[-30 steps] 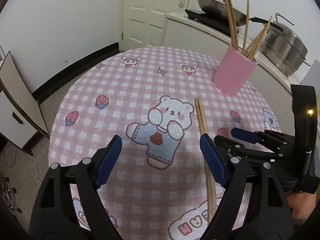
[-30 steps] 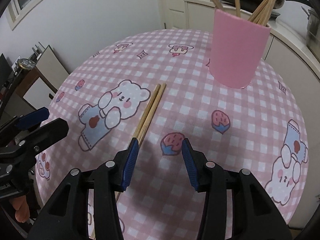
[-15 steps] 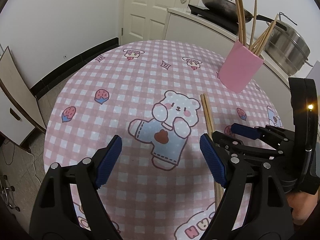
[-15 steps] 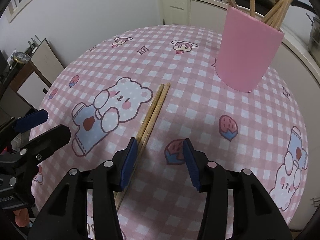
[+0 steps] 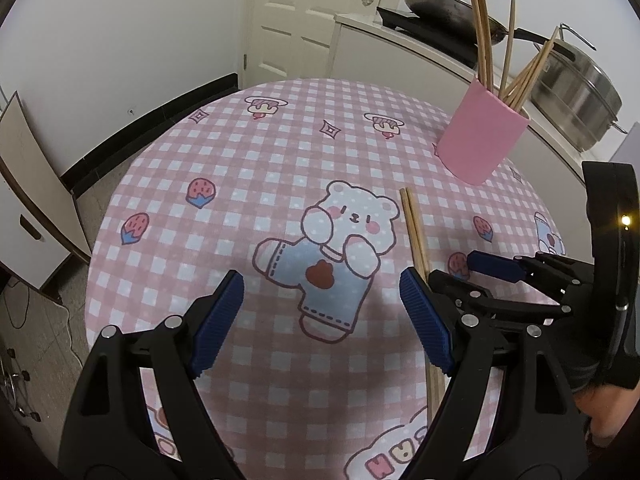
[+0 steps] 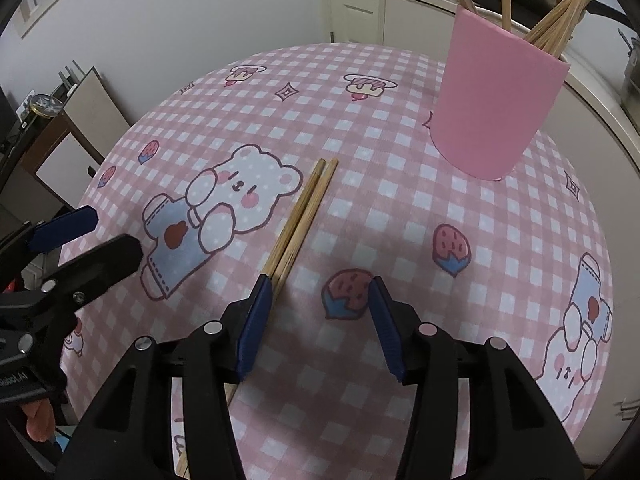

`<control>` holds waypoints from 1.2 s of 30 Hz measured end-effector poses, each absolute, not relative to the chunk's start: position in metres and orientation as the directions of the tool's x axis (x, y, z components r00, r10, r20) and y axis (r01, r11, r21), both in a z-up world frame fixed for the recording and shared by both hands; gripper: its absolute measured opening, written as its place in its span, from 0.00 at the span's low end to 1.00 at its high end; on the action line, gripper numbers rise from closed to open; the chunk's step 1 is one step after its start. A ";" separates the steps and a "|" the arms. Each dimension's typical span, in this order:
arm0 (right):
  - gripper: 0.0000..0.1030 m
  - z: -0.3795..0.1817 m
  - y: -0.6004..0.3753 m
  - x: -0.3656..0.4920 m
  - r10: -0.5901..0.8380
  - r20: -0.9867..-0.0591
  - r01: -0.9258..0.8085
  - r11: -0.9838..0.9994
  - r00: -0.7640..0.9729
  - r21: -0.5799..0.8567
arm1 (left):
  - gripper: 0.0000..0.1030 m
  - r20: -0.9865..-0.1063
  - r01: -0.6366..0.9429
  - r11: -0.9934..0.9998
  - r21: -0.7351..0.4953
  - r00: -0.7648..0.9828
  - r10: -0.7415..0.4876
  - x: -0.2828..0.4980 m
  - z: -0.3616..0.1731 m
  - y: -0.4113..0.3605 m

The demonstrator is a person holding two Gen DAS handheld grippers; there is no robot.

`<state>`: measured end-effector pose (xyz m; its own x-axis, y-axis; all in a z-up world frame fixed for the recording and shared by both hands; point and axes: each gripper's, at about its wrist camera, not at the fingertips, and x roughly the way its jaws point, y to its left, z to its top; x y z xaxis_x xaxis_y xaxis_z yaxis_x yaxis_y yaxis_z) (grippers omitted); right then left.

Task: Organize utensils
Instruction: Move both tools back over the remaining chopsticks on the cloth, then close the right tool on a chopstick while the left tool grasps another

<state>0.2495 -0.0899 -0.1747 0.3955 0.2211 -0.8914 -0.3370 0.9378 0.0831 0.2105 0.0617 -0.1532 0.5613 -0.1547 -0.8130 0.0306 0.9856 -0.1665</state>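
Note:
A pair of wooden chopsticks [image 6: 303, 216] lies side by side on the pink checked tablecloth [image 6: 360, 136]; the pair also shows in the left wrist view [image 5: 414, 226]. A pink holder [image 6: 494, 98] with several chopsticks stands at the far right, also in the left wrist view [image 5: 482, 136]. My right gripper [image 6: 320, 320] is open and empty, its left finger right beside the chopsticks' near part. My left gripper [image 5: 322, 320] is open and empty above the bear print, left of the chopsticks. The right gripper also shows in the left wrist view [image 5: 476, 270].
A white counter [image 5: 400, 40] with a pan [image 5: 444, 4] and a steel pot [image 5: 576, 88] stands behind the table. A door [image 5: 304, 12] is at the back. Low furniture [image 6: 68, 132] stands left of the table.
Both grippers have drawn back a little from the holder and stayed open. The right gripper's left finger stays by the chopsticks, which have not moved.

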 end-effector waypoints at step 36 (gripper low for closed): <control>0.33 -0.176 -0.085 0.284 0.208 -0.898 -0.303 0.949 0.388 0.089 | 0.79 -0.813 -0.015 0.979 -0.201 0.560 -0.159 0.219 -0.152 0.073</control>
<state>0.2839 -0.0854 -0.1764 0.3885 0.2078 -0.8977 -0.3026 0.9490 0.0887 0.2192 0.0726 -0.1520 0.5604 -0.1589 -0.8129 -0.0145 0.9794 -0.2014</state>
